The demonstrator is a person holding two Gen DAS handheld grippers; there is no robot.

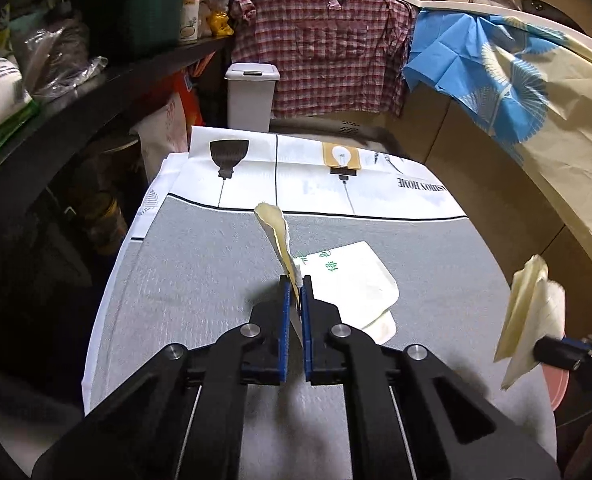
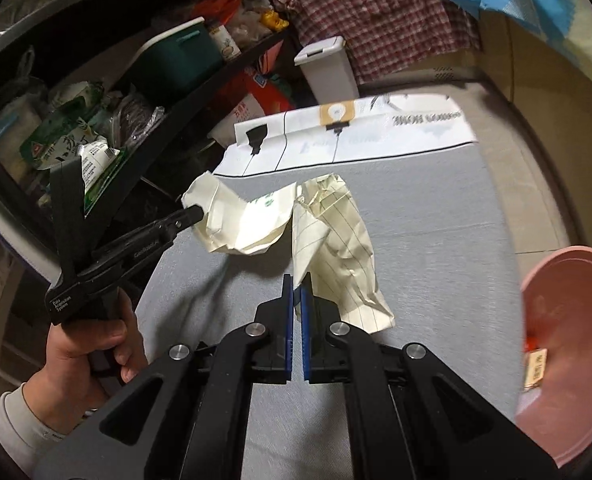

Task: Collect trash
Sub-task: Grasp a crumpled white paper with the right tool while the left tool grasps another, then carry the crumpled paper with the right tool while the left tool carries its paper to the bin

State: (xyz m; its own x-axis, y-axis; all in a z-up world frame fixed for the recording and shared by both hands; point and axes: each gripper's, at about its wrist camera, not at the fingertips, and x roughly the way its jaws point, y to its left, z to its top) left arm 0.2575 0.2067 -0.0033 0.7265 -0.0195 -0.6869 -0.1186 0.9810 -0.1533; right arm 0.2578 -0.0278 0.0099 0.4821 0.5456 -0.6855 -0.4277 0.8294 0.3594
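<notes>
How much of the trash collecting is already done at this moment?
Done: both papers are gripped. In hand: the left tongs pinch the green-printed paper, which partly lies on the table mat; the right tongs hold the lined paper aloft. Left: dropping both, perhaps into the pink basin.

Two black hand-held grippers, the left hand-held gripper (image 1: pixel 295 286) and the right hand-held gripper (image 2: pixel 297 285), carry blue pads (image 2: pixel 288 320) and round silver screws (image 2: pixel 255 329). White lettering marks the left one's body. The person's left hand (image 2: pixel 90 344) emerges from a pale long sleeve (image 2: pixel 14 420).
</notes>
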